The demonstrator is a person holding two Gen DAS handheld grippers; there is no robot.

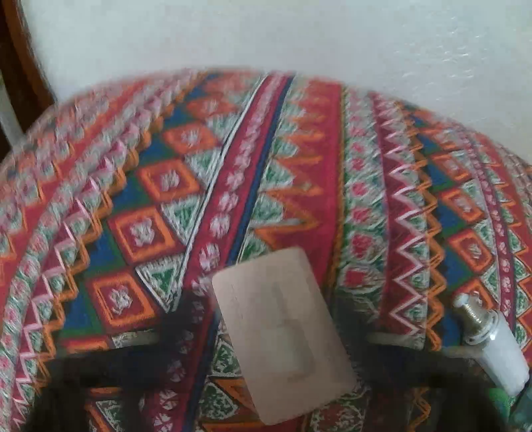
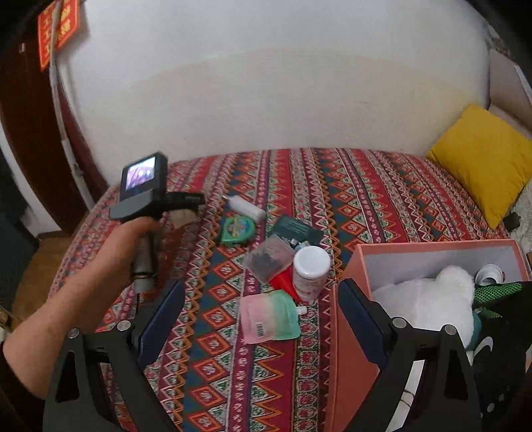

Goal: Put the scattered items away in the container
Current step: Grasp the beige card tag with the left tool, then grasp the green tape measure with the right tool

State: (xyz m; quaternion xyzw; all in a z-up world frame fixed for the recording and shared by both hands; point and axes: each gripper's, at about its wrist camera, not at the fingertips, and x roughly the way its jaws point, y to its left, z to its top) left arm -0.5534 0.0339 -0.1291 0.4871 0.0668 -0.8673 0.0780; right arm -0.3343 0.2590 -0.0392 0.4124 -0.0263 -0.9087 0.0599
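Overhead-ish, both wrist views, patterned bedspread (image 2: pixel 332 186) as work surface.

- Left gripper (image 1: pixel 279 349): angled down over a pale card (image 1: pixel 282 325) lying flat on the cloth, the card between its two dark fingers. View smeared; I cannot tell whether the pads press on the card edges or stand just off them. Straddling the short sides looks like the only way to lift something this thin.
- Right gripper (image 2: pixel 262 319): jaws spread wide, nothing in them, hanging above a pink-green pouch (image 2: pixel 269 319). Probably parked clear while the left hand (image 2: pixel 133 239) works.
- Task items: a loose cluster mid-bed with white jar (image 2: pixel 311 269), clear box (image 2: pixel 269 256) of dark bits, dark booklet (image 2: pixel 296 229), green disc (image 2: pixel 237 229) and small white bottle (image 2: pixel 246 206), all near one another and left of the container.
- Container: salmon box (image 2: pixel 349 292) at the right, open-topped, already holding a white plush (image 2: pixel 429 302), so it is close for short carries.

Writing:
- The pouch carries a barcode; digits too small.
- The jar label has pink print, unreadable.
- A red wall sign (image 2: pixel 58 30) has gold characters, blurred.
- The card face shows a faint rectangle outline, no legible text.
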